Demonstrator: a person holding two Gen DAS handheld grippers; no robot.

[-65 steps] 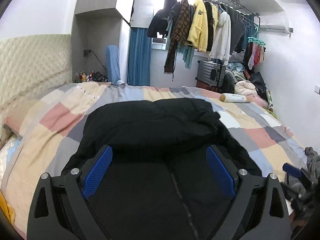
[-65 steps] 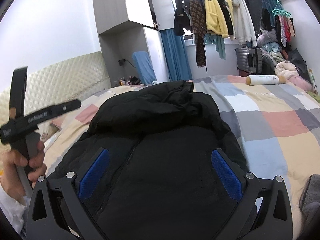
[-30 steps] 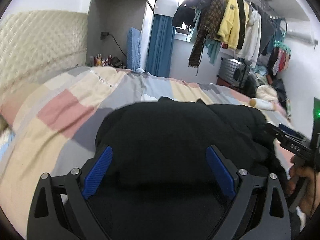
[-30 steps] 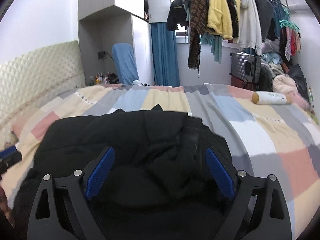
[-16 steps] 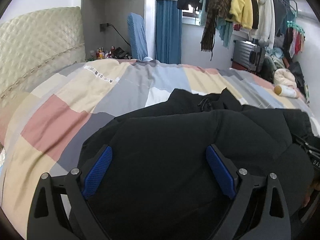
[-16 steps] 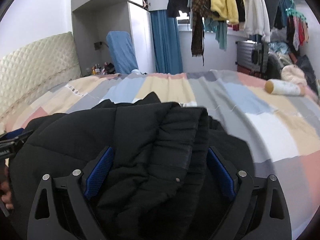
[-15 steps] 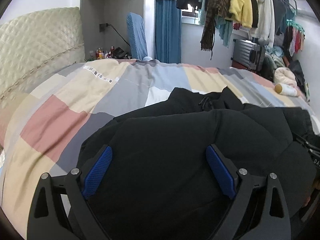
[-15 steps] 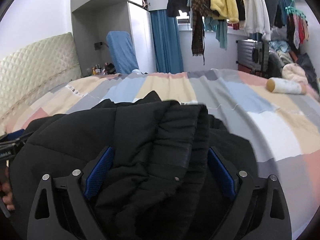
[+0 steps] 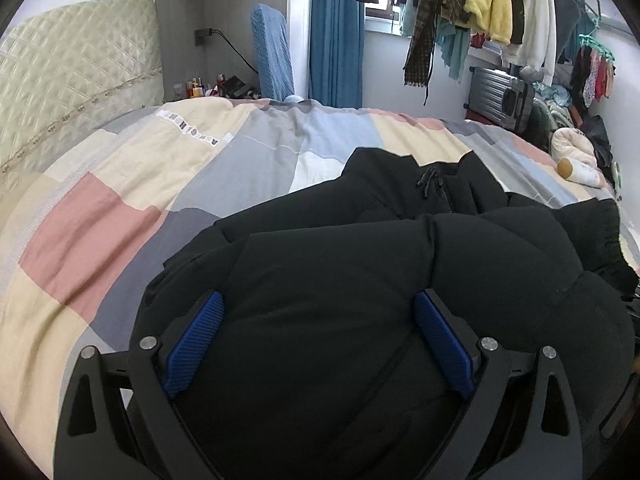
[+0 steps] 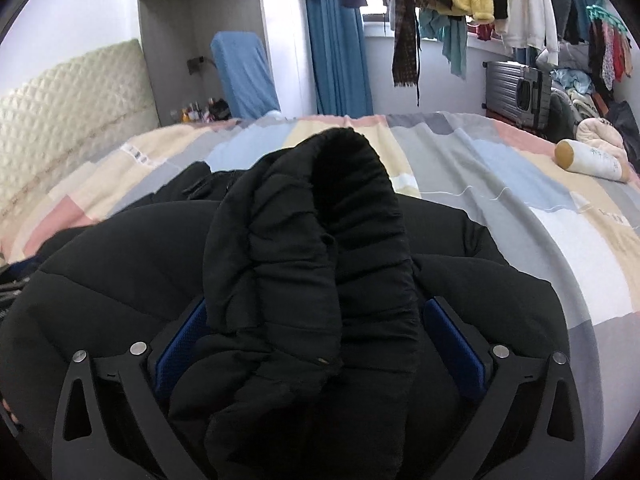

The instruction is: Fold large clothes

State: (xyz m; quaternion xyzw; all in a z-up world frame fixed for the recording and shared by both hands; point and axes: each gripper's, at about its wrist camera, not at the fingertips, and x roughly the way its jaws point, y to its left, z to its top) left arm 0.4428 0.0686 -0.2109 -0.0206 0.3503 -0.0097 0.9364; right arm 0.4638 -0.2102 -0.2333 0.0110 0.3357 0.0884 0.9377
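Sleeve [image 10: 304, 264] of the black puffer jacket [image 9: 360, 288] ran straight ahead from the right gripper [image 10: 316, 348], lengthwise between its wide-set jaws, seemingly not yet pinched. The jacket lay bunched on the patchwork bed [image 9: 120, 216]. The left gripper [image 9: 316, 332], jaws wide, hovered over the jacket's body, holding nothing.

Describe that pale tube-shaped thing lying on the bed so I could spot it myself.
Start at the patchwork bedspread and follow it to its far right side, toward the silver suitcase. There lies the cream cylinder, on its side. Its tan round end sets it apart from the black jacket.
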